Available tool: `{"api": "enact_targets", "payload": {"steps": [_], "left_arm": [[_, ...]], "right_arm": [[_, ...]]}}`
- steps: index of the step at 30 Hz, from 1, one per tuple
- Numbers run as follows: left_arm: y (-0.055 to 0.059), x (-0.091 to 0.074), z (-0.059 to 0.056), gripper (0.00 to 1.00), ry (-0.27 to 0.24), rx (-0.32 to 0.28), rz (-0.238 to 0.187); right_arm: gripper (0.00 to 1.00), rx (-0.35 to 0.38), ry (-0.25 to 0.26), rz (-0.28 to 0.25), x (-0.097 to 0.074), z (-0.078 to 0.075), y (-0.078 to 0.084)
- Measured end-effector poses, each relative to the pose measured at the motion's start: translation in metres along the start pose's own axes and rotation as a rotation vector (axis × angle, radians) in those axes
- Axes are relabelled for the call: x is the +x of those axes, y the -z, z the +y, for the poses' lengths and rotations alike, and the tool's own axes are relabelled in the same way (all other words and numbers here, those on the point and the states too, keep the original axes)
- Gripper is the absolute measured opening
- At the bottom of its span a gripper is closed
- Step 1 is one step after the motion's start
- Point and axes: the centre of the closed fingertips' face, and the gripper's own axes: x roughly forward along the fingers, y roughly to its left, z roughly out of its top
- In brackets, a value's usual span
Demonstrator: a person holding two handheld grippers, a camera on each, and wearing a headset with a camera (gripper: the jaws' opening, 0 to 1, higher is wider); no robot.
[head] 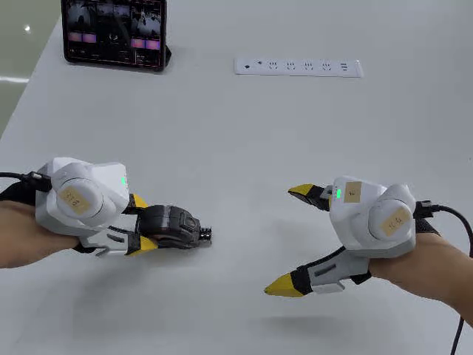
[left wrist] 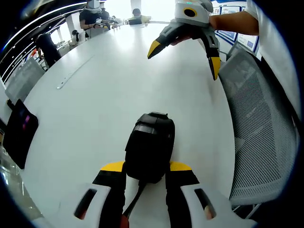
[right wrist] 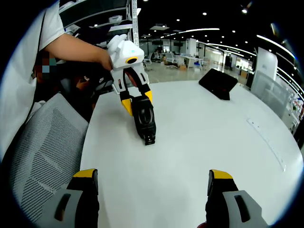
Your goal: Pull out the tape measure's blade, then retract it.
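Black tape measure (head: 174,225) clamped in left tongs (head: 143,222) — right tongs (head: 290,238) spread wide, stickers (head: 74,198) unreadable.

Even, bright overhead light floods the white desk (head: 244,126), casting a soft shadow beneath the right gripper (head: 281,240), while both gripper views bend sharply toward their edges, with glare whitening the desk's far end in the left one.

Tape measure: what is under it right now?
The white table lies under the tape measure, which appears to rest on it, clamped at its sides by the left gripper. The case hides its own underside and the contact spot.
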Motion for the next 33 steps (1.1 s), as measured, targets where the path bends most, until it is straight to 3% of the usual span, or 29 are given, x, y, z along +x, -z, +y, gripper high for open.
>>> {"api": "enact_targets", "payload": {"steps": [9,14,27,33], "left_arm": [[0.0,0.003,0.0,0.27,0.012,0.039,0.041],[0.001,0.003,-0.001,0.27,-0.006,0.054,0.07],[0.001,0.002,-0.001,0.26,-0.017,0.072,0.081],[0.001,0.001,-0.001,0.26,-0.021,0.068,0.086]], "right_arm": [[0.95,-0.002,-0.005,0.001,0.003,0.002,0.0],[0.95,0.0,-0.002,0.0,0.004,0.002,-0.001],[0.91,-0.002,-0.006,-0.01,0.011,0.001,-0.004],[0.85,-0.009,-0.007,-0.02,0.015,-0.001,-0.005]]}}
